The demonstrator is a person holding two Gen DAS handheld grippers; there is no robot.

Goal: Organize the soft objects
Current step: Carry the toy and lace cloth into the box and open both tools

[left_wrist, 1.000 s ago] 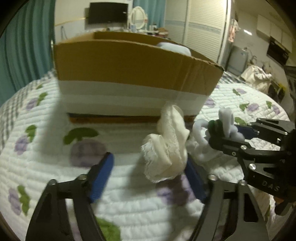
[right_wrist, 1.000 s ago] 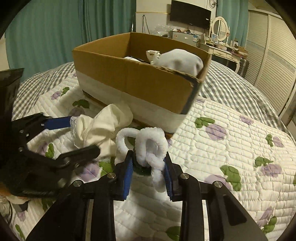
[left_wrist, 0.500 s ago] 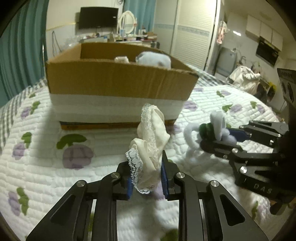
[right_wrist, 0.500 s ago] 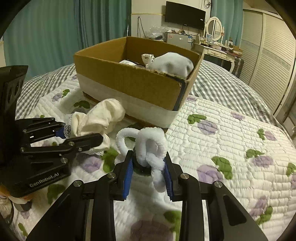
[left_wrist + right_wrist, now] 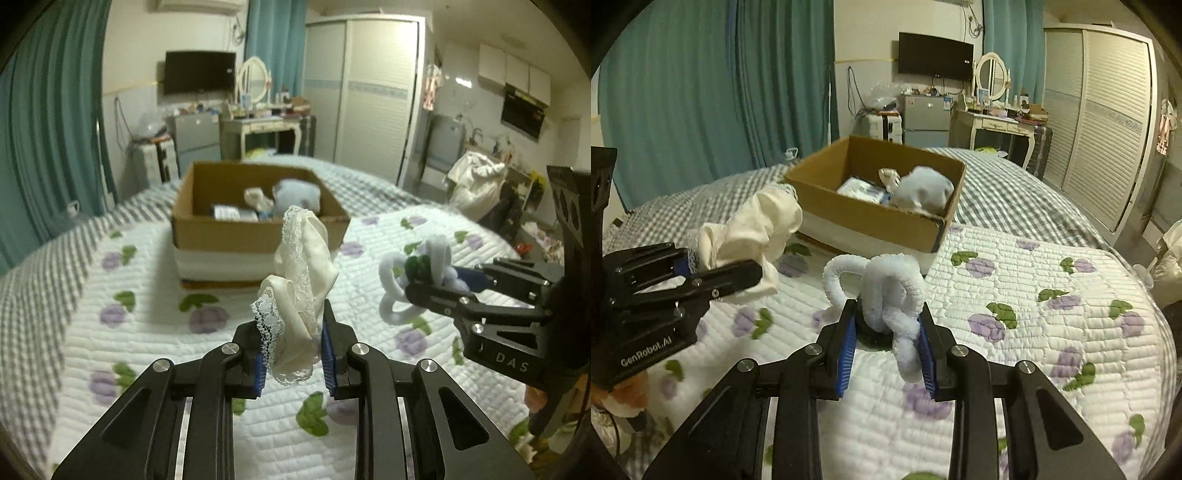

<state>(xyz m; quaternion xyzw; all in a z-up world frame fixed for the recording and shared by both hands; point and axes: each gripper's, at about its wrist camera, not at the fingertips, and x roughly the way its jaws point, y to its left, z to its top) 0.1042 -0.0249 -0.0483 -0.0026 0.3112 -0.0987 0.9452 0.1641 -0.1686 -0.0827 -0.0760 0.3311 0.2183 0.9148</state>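
Behind both clamped hand-held grippers, lace cloth (image 5: 303, 273) left, fuzzy loops (image 5: 886, 291) right, cardboard box (image 5: 871, 218) holds bundles.

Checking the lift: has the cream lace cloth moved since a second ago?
Yes. The cream lace cloth has risen off the quilt; its top now overlaps the cardboard box rim.

White lettering is reading "GenRobot.AI" on the body of the left gripper (image 5: 716, 275), and "DAS" is showing on the body of the right gripper (image 5: 430, 291).
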